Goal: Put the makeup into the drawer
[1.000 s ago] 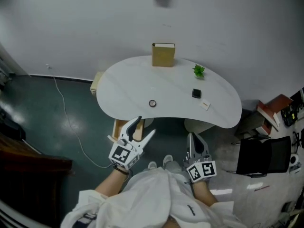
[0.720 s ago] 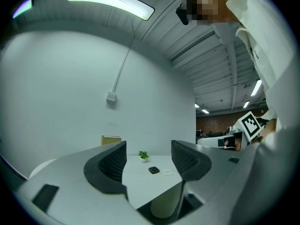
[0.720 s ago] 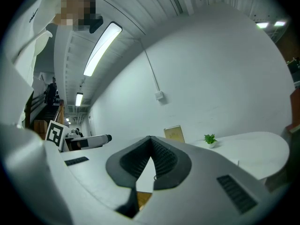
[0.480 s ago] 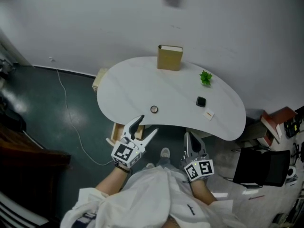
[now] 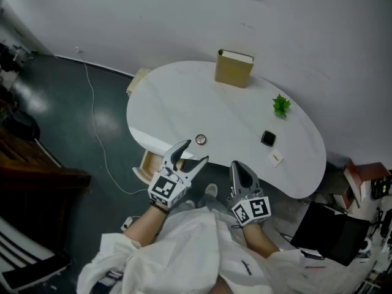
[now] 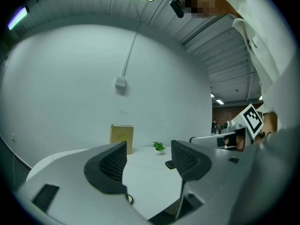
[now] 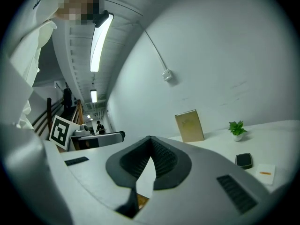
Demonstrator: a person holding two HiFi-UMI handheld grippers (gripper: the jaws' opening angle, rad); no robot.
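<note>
White curved bench [image 5: 177,103] is pictured, black square makeup compact [image 5: 267,138] at two o'clock; left hand-held gripper [image 5: 195,152] is spread wide, right hand-held gripper [image 5: 236,166] pressed closed, both empty.

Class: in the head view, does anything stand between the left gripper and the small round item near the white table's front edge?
Nothing visible does. The left gripper, jaws apart, is just short of the small round dark-rimmed item, with only bare curved white table between them.

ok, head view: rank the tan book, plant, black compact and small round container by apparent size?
1. tan book, clearly largest
2. plant
3. black compact, only slightly smaller than the plant
4. round container, smallest, though close to the compact
</note>
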